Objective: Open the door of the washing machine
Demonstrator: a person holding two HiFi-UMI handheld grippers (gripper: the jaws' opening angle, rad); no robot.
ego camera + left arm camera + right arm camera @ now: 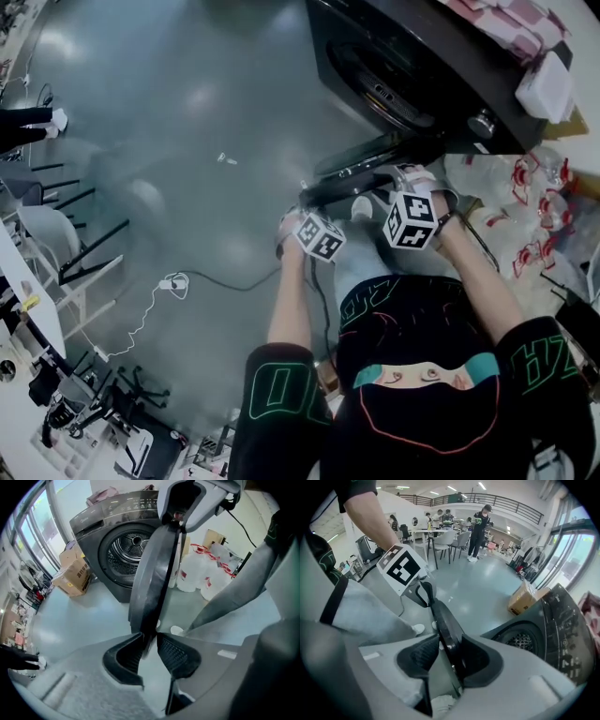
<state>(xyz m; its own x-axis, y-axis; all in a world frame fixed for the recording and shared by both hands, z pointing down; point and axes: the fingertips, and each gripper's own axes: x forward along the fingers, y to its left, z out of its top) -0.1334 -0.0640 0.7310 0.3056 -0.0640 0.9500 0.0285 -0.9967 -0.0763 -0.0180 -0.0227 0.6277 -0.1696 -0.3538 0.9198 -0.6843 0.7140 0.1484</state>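
The dark washing machine (394,66) stands at the upper right with its round door (366,167) swung out; the bare drum (131,550) shows in the left gripper view. Both grippers point down onto the door's free rim. My left gripper (303,200) has the door (154,569) edge-on between its fingertips, and both tips of the left gripper (149,651) press on the rim. In the right gripper view the door (445,620) lies against one pad of my right gripper (447,656), with a gap to the other pad. The right gripper (398,180) holds nothing.
Large water bottles (534,187) stand just right of the machine. Cardboard boxes (75,573) sit on its other side. A cable with a power strip (173,281) lies on the grey floor. Chairs and desks (66,234) line the left. People (480,527) stand far off.
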